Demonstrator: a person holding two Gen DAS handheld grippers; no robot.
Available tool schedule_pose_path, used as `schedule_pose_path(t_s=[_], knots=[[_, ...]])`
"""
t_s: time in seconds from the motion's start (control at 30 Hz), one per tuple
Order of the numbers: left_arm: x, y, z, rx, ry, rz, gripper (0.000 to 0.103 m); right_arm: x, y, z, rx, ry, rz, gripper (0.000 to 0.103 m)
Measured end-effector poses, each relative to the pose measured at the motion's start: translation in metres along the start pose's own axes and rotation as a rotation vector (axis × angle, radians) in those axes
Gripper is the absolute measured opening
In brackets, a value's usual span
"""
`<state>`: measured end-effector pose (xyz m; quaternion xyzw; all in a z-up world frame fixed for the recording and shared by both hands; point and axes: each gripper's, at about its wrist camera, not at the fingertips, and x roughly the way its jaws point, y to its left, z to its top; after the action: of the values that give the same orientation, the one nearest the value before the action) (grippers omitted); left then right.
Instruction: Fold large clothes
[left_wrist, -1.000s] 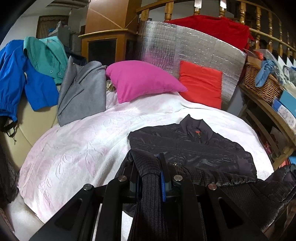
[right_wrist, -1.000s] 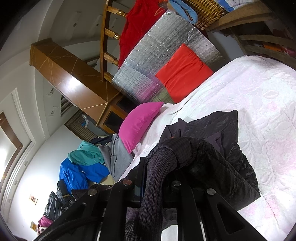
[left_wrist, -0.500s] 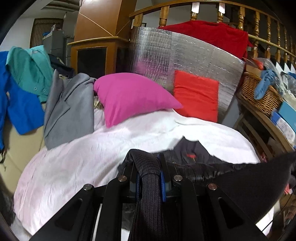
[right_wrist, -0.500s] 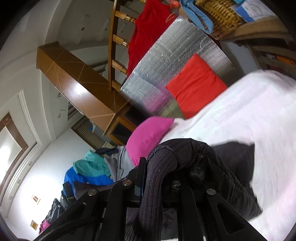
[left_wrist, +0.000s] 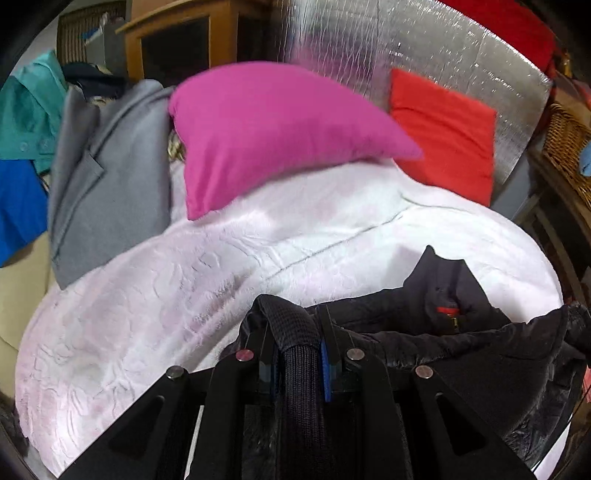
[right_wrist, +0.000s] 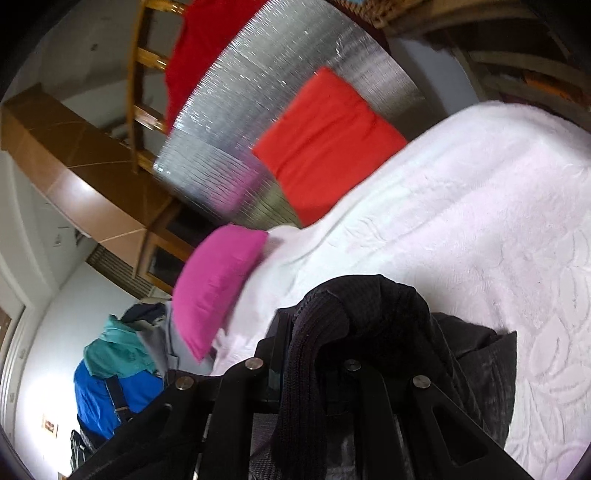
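Your left gripper (left_wrist: 297, 332) and right gripper (right_wrist: 351, 317) each pinch the black jacket's (left_wrist: 454, 332) ribbed hem (collar pointing toward the red cushion (left_wrist: 443, 133)), stretched crosswise.

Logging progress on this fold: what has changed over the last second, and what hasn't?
Both hand-held grippers, left and right, carried the black jacket's ribbed hem forward toward the collar, covering most of the body that lay spread on the white blanket. The pink pillow looms closer. Unchanged: both stay clamped on the hem; nothing released.
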<state>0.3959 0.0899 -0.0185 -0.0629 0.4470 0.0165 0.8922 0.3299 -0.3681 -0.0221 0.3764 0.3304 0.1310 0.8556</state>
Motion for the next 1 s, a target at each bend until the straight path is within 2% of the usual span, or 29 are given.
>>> schedule_pose_path(t_s=[0.1,0.2,0.3,0.37,0.47,0.5,0.53,0.57,0.6,0.63,0.67,0.7,0.77,0.83,0.93,1.0], knots=[[0.013,0.001,0.011,-0.010,0.021,-0.022,0.018,0.013,-0.007,0.012,0.019,0.006,-0.018,0.012],[0.045,0.007,0.022,-0.082,0.099,-0.058,0.018,0.046,-0.046,0.019,0.194,0.034,-0.047,0.012],[0.084,0.001,0.017,-0.073,0.165,-0.020,0.019,0.080,-0.084,0.007,0.256,0.102,-0.133,0.012],[0.104,0.001,0.010,-0.071,0.195,-0.004,0.020,0.090,-0.101,0.001,0.301,0.136,-0.103,0.015],[0.114,0.014,0.007,-0.159,0.217,-0.055,0.025,0.086,-0.111,0.002,0.346,0.132,-0.051,0.021],[0.113,0.019,0.007,-0.195,0.220,-0.082,0.026,0.084,-0.109,0.004,0.340,0.139,-0.048,0.024],[0.111,0.022,0.008,-0.217,0.222,-0.108,0.027,0.081,-0.106,0.005,0.329,0.143,-0.046,0.033],[0.107,0.024,0.010,-0.229,0.225,-0.126,0.033,0.076,-0.101,0.007,0.315,0.139,-0.032,0.047],[0.102,0.025,0.011,-0.233,0.226,-0.142,0.042,0.072,-0.097,0.009,0.309,0.133,-0.011,0.057],[0.095,0.027,0.013,-0.240,0.220,-0.169,0.048,0.066,-0.090,0.011,0.295,0.113,0.011,0.072],[0.088,0.029,0.015,-0.246,0.205,-0.186,0.061,0.060,-0.085,0.011,0.281,0.095,0.013,0.077],[0.077,0.034,0.018,-0.255,0.168,-0.187,0.074,0.050,-0.079,0.014,0.259,0.063,0.013,0.079],[0.055,0.043,0.022,-0.283,0.077,-0.169,0.083,0.034,-0.077,0.017,0.248,0.024,0.026,0.079],[0.046,0.053,0.025,-0.309,0.026,-0.167,0.085,0.028,-0.073,0.022,0.198,0.016,-0.024,0.079],[0.057,0.055,0.025,-0.260,0.064,-0.144,0.085,0.032,-0.068,0.024,0.092,0.055,-0.114,0.079],[0.070,0.048,0.020,-0.193,0.090,-0.124,0.085,0.044,-0.069,0.022,0.002,0.109,-0.209,0.079]])
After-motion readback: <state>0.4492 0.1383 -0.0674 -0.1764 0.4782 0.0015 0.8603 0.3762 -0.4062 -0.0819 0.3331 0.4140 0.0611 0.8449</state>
